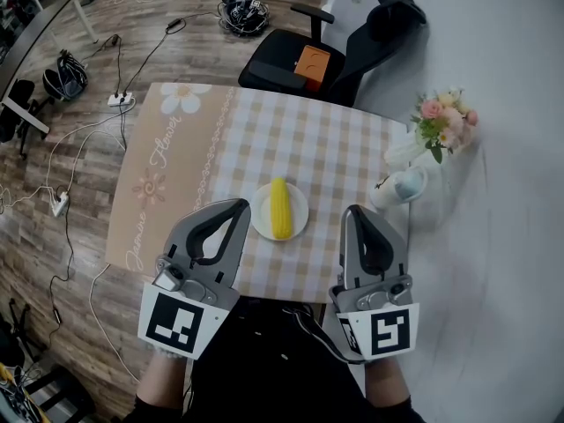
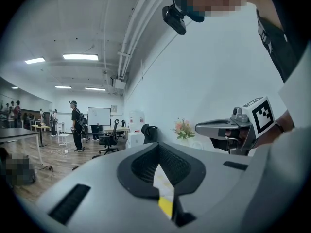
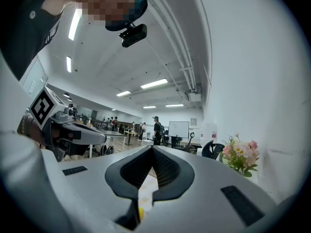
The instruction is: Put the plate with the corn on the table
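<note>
While the plate rests on the checked cloth of the counter, near its front edge, with the corn lying lengthwise on it, the left gripper hangs just beside the plate's left rim and the right gripper stands a little apart on its other side. Both pairs of jaws are pressed together with nothing held between them. Pink flowers stand at the counter's right edge, and a black office chair carrying an orange box is behind the counter's far side
</note>
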Tool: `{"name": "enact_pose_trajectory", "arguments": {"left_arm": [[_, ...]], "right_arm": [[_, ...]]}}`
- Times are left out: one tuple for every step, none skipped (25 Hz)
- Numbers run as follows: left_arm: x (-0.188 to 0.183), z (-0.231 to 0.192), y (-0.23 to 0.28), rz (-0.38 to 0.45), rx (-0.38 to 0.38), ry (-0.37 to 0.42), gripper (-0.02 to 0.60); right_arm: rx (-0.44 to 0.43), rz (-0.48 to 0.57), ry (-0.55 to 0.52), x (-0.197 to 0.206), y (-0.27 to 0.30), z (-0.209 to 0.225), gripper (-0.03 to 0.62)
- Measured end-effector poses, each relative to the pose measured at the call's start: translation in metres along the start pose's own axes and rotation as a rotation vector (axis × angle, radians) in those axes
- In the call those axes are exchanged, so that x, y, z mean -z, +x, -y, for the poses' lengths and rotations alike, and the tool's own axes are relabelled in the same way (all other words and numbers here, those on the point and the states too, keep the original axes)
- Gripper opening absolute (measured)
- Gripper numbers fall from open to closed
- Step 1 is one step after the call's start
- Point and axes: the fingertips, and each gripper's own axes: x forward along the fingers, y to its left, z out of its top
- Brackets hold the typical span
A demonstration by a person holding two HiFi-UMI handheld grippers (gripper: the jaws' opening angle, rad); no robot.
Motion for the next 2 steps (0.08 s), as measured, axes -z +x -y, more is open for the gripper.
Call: {"name": "enact_pose_trajectory", "arguments": {"left_arm": [[0.0003, 0.0013, 0.0001, -0.002, 0.002, 0.000, 0.011], [0.0007, 0.0026, 0.0001, -0.004, 0.005, 0.001, 0.011]], "right_arm": [[0.001, 0.000, 0.000, 0.0000, -0.0003, 0.0002, 0.040], [0.001, 0.000, -0.001, 0.0000, -0.0007, 0.0004, 0.040]]}}
